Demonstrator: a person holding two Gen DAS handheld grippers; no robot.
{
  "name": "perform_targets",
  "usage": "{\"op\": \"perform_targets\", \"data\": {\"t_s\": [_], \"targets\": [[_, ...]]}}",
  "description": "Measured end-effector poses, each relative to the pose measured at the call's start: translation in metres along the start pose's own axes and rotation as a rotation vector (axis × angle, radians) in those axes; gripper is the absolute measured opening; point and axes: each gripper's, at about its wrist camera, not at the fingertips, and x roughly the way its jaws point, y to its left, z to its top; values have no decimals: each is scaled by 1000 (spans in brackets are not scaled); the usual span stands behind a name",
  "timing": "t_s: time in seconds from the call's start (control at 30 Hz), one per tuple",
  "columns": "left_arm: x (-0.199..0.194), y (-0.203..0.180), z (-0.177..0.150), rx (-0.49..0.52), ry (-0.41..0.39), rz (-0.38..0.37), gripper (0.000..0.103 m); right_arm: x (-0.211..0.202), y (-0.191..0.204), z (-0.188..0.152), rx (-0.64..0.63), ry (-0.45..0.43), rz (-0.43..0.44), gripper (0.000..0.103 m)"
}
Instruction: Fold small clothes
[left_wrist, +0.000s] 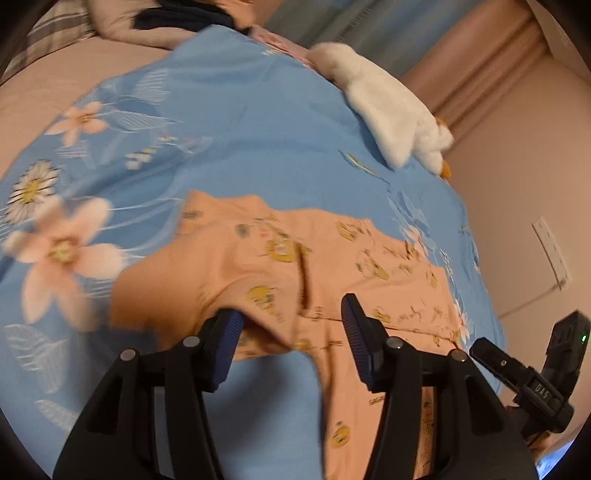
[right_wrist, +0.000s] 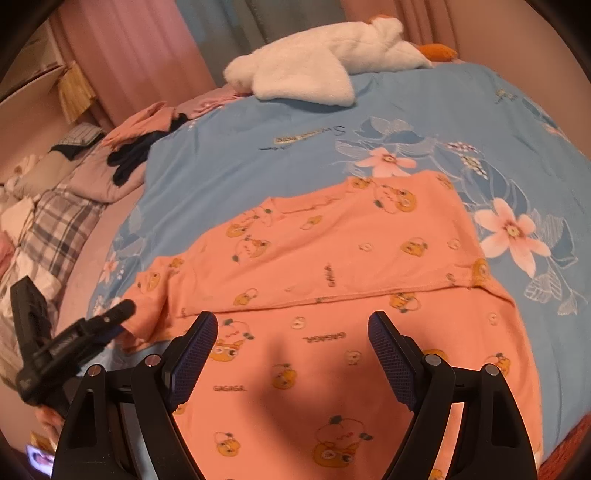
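Peach cotton top with yellow cartoon print (right_wrist: 332, 258) lies partly folded on the blue floral quilt (right_wrist: 258, 155) — left gripper (left_wrist: 291, 332) & right gripper (right_wrist: 291, 347) hover wide, holding nothing — next prob. pinching the sleeve inward.

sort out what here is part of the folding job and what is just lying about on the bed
Part of the job:
orange garment, part folded
left gripper, open
right gripper, open

Just lying about:
white plush
dark clothes
plaid pillow
blue floral cover, the surface beneath the garment
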Motion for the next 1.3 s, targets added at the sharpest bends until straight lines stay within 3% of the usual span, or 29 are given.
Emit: {"op": "perform_targets", "data": {"t_s": [0.2, 0.37, 0.53, 0.67, 0.93, 1.2, 1.3], "targets": [[-36, 45, 10, -113, -94, 153, 51, 11, 32, 6, -96, 15, 28, 83], [-54, 72, 13, -217, -123, 136, 52, 22, 75, 11, -229, 24, 63, 83], [-62, 86, 14, -245, -130, 234, 47, 39, 122, 9, -380, 50, 87, 83], [-74, 105, 14, -305, -145, 237, 40, 57, 167, 1, -531, 79, 99, 83], [-87, 123, 12, -359, -154, 270, 40, 109, 242, -29, -795, 171, 98, 83], [-97, 132, 11, -391, -173, 273, 40, 143, 272, -50, -958, 180, 48, 60], [-96, 131, 11, -387, -170, 277, 40, 156, 267, -48, -948, 189, 5, 41]]}}
